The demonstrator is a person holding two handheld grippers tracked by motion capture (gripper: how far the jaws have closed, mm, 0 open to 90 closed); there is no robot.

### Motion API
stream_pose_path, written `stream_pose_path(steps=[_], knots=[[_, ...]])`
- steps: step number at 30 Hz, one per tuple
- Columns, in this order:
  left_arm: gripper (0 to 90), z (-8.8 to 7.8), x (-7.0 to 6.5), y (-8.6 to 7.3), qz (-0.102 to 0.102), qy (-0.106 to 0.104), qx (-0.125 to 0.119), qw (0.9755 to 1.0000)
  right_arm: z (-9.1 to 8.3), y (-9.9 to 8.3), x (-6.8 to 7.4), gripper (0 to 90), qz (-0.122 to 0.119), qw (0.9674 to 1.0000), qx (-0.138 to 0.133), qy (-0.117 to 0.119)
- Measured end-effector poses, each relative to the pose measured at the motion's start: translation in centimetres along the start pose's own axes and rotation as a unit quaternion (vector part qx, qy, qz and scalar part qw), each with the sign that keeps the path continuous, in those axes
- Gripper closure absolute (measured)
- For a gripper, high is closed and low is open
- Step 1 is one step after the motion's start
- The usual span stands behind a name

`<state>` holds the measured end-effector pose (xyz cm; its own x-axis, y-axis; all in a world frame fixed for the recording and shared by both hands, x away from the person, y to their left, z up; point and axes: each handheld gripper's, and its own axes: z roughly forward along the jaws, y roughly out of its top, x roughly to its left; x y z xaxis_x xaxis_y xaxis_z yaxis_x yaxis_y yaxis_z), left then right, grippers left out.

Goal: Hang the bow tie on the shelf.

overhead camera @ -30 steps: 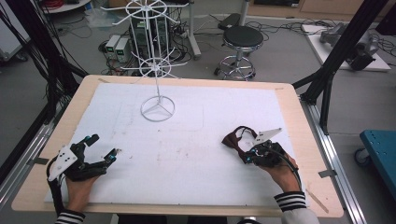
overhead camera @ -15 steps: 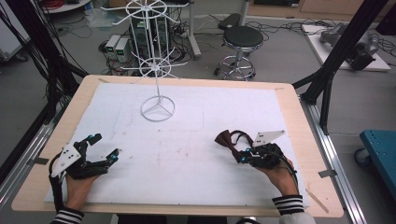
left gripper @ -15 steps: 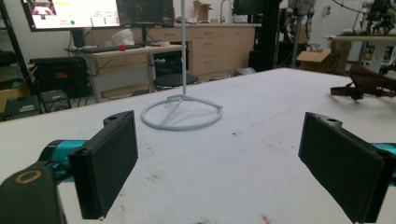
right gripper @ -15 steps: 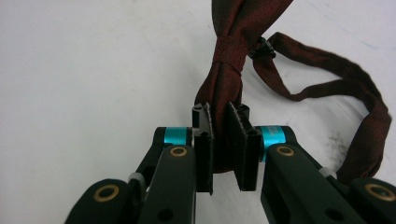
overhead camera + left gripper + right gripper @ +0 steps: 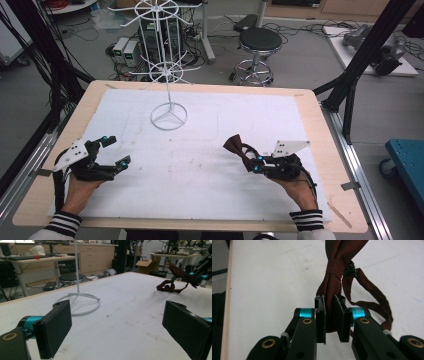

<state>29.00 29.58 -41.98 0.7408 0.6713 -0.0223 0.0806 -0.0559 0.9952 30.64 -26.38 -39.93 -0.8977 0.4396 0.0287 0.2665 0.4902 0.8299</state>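
A white sheet (image 5: 200, 165), faintly smudged and pencil-marked, covers a light wooden table (image 5: 320, 110) with rounded corners. A white wire rack (image 5: 167, 75) stands on a ring base at the far left-centre of the sheet. Beyond the table lies a grey floor with a black stool (image 5: 257, 45), power boxes and tangled cables, black frame struts at both sides and a blue cart (image 5: 407, 160) at the right edge; the left gripper view looks across to wooden drawers (image 5: 95, 255) and desks. The left gripper (image 5: 112, 152) rests near the sheet's left edge with its jaws spread wide and nothing between them. The right gripper (image 5: 254, 164), at right-centre, is clamped on a dark red bow tie (image 5: 235, 146); in the right gripper view the fabric is pinched between the pads (image 5: 342, 317), the knot above them and the strap looping down to the sheet. The tie's bow end sticks up and to the left of the gripper, raised off the sheet. Compared with a second ago, the right gripper and tie have moved left and toward the person, from near the right edge to nearer the middle; the left gripper has shifted only slightly and the rack has stayed put.
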Motion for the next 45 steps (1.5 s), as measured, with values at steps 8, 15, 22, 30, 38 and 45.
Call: stream_pose_path(steps=[8,15,22,30,38,45], knots=[[9.2,1.2,0.1,2.5,0.007,-0.048,0.019,0.9986,0.5,0.7,0.4,81.1,-0.015,0.9992,-0.032,0.019],[8.4,2.5,-0.3,4.5,0.027,-0.093,0.044,0.9943,1.1,1.4,0.8,81.2,-0.029,0.9978,-0.05,0.031],[8.4,3.9,-0.9,5.7,0.024,-0.146,0.043,0.988,1.9,3.0,1.3,81.1,-0.042,0.9955,-0.07,0.048],[6.8,5.8,-1.9,6.8,0.033,-0.176,0.048,0.9826,3.1,4.8,2.1,81.1,-0.061,0.9926,-0.08,0.067],[5.9,7.6,-3.0,7.6,0.043,-0.2,0.051,0.9775,4.2,5.6,2.8,81.1,-0.072,0.9906,-0.082,0.083],[5.9,9.5,-4.2,8.6,0.044,-0.222,0.061,0.9723,4.8,6.3,3.3,81.1,-0.08,0.9885,-0.087,0.094]])
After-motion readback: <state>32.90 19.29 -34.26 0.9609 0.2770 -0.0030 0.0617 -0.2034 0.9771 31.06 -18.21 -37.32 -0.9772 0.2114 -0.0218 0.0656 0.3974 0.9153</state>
